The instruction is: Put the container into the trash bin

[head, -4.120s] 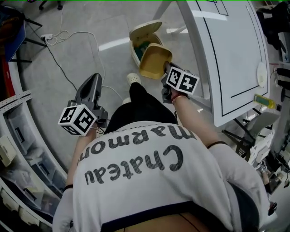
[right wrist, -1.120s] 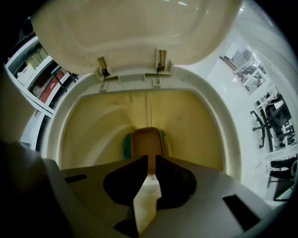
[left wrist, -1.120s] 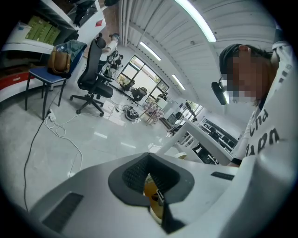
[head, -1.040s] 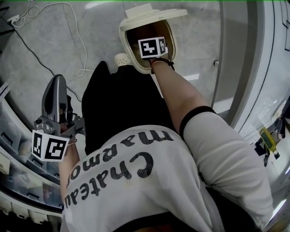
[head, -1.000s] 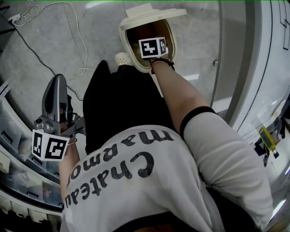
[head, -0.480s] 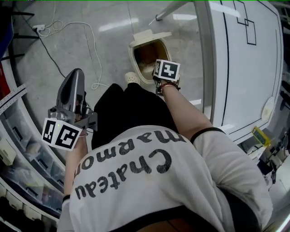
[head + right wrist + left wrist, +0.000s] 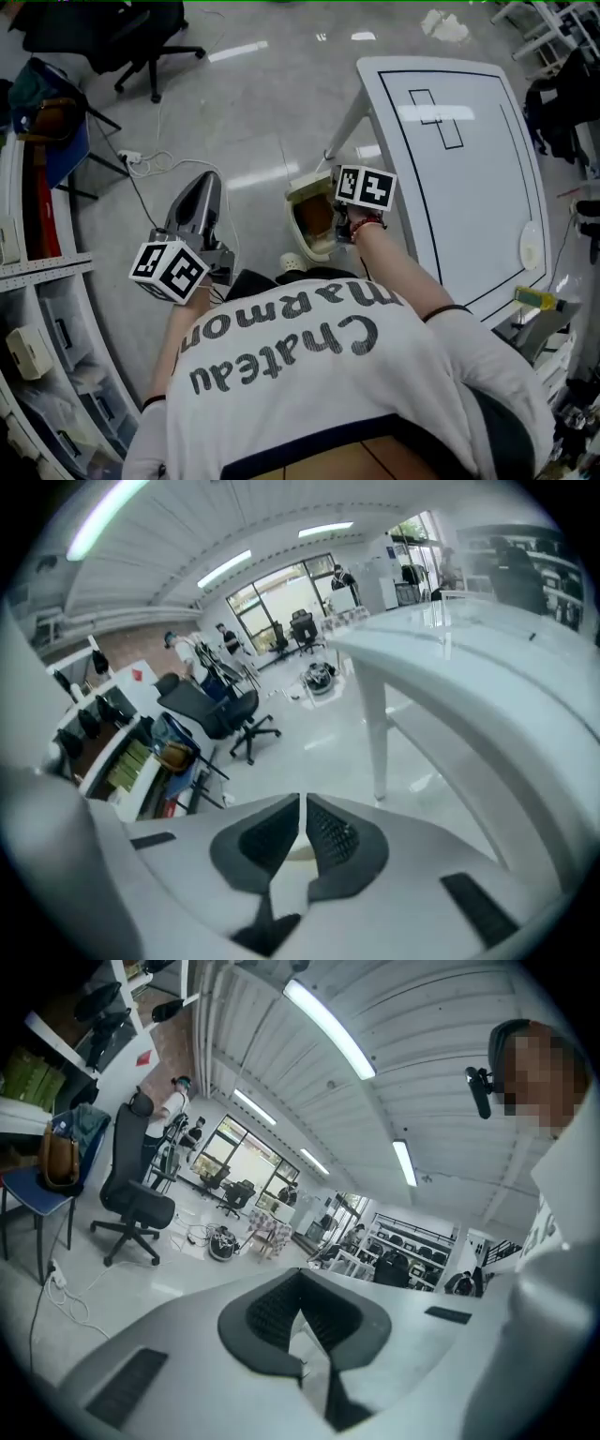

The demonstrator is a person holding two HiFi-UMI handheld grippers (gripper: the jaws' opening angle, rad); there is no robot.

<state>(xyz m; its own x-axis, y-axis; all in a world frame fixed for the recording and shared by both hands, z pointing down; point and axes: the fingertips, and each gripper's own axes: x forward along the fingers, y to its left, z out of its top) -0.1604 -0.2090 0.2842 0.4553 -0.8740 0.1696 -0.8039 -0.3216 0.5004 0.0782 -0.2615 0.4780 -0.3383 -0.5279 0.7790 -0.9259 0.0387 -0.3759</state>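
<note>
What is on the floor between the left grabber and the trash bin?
Nothing. The head view shows only bare grey floor between the left gripper and the trash bin.

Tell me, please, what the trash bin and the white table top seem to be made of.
Trash bin: probably plastic, cream and matt; its thin moulded rim and lid look uniform in colour. Table top: a smooth, glossy white board, perhaps laminate or coated metal; it mirrors the ceiling lights and bears black lines.
</note>
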